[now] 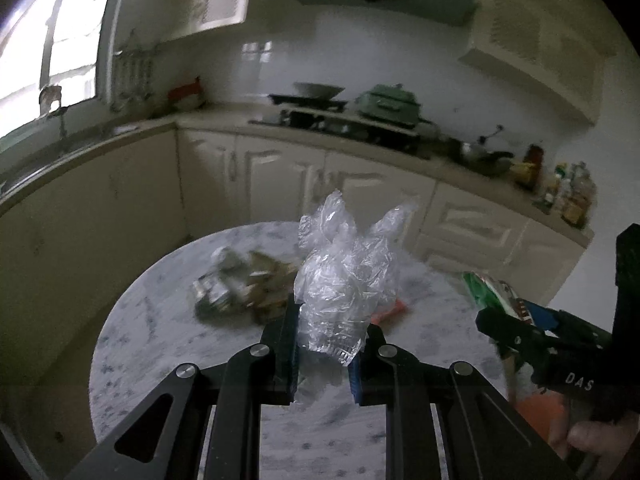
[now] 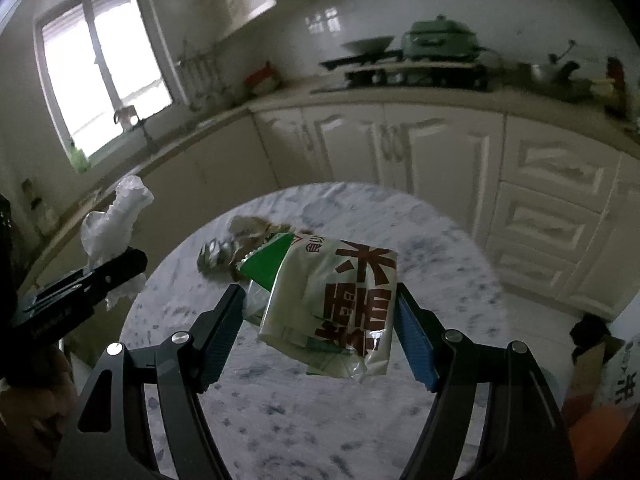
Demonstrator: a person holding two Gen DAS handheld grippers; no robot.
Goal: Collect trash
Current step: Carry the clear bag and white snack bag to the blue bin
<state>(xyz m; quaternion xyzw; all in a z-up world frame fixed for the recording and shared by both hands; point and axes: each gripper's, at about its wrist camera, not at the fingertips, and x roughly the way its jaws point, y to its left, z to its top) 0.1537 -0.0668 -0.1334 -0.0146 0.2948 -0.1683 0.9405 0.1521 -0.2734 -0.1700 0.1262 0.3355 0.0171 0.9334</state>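
Note:
My left gripper is shut on a crumpled clear plastic bag and holds it above the round marble table. My right gripper is shut on a green and white snack wrapper with red-brown characters, also held above the table. The wrapper also shows in the left wrist view, at the right. The plastic bag also shows in the right wrist view, at the left. A heap of crumpled foil and paper trash lies on the table beyond both grippers; it also shows in the right wrist view.
An orange scrap lies on the table behind the plastic bag. An orange object sits at the lower right. White kitchen cabinets and a counter with a stove, pots and bottles stand beyond the table. A window is at the left.

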